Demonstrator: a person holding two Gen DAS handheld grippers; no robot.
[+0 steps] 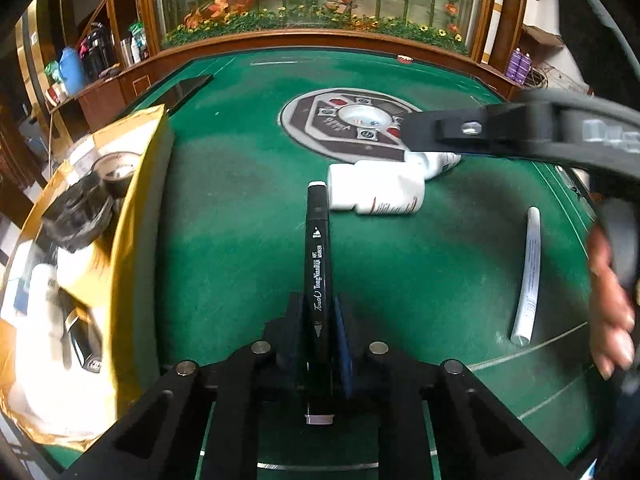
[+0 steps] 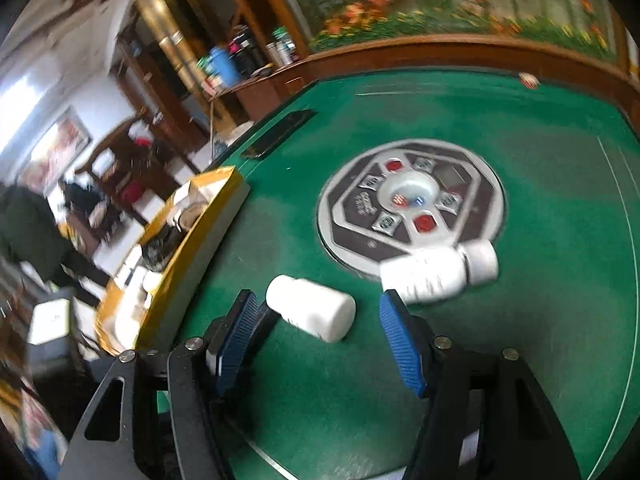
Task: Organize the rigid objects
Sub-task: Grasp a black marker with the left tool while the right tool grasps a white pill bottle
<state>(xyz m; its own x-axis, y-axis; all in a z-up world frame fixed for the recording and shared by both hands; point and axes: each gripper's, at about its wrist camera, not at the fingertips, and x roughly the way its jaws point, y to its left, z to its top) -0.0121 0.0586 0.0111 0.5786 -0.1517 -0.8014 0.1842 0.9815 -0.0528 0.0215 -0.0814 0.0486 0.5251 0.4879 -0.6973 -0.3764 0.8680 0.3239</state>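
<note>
Left wrist view: the green desk (image 1: 400, 264) carries a gold box (image 1: 136, 216) at its left edge, its contents blurred. The left gripper (image 1: 320, 320) has its fingers clamped on a black marker (image 1: 318, 256) pointing away. In the right wrist view, the right gripper (image 2: 316, 312) stands half open, a lying white bottle (image 2: 310, 308) between its fingers, contact unclear. A second bottle (image 2: 436, 272) beyond is smeared.
</note>
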